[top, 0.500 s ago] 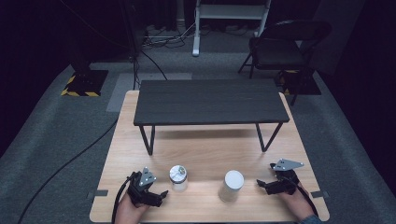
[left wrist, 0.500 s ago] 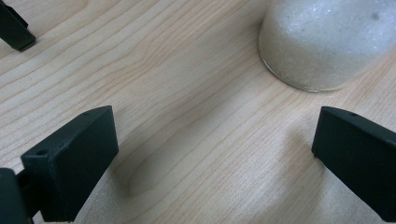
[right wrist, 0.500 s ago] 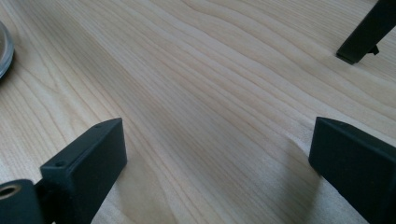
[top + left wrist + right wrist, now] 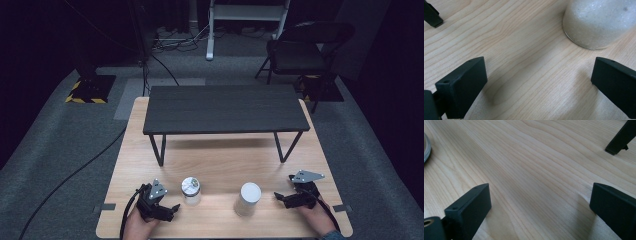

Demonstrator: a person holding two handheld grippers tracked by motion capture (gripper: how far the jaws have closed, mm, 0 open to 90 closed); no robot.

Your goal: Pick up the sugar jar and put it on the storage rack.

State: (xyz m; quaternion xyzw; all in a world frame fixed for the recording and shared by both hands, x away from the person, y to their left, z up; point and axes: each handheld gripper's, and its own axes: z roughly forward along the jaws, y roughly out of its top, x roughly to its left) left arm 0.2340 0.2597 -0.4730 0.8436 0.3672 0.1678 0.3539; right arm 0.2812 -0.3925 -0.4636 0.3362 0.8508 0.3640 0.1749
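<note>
A small glass jar (image 4: 191,190) with a silvery lid stands near the front of the wooden table (image 4: 220,160). A white cylindrical container (image 4: 249,198) stands to its right. My left gripper (image 4: 170,210) rests just left of the jar, open, its jaws pointing toward it. In the left gripper view the open jaws (image 4: 539,75) frame bare wood, and the jar's base (image 4: 596,22), full of white grains, lies ahead at upper right. My right gripper (image 4: 280,198) sits right of the white container, open. Its jaws (image 4: 540,197) hold nothing, and a rounded container edge (image 4: 425,147) shows at far left.
A low black bench (image 4: 225,109) on thin metal legs (image 4: 161,149) spans the table's middle and back. One leg foot (image 4: 620,138) shows ahead of the right gripper, another leg foot (image 4: 431,15) ahead of the left. A cable (image 4: 70,175) runs across the carpet at left.
</note>
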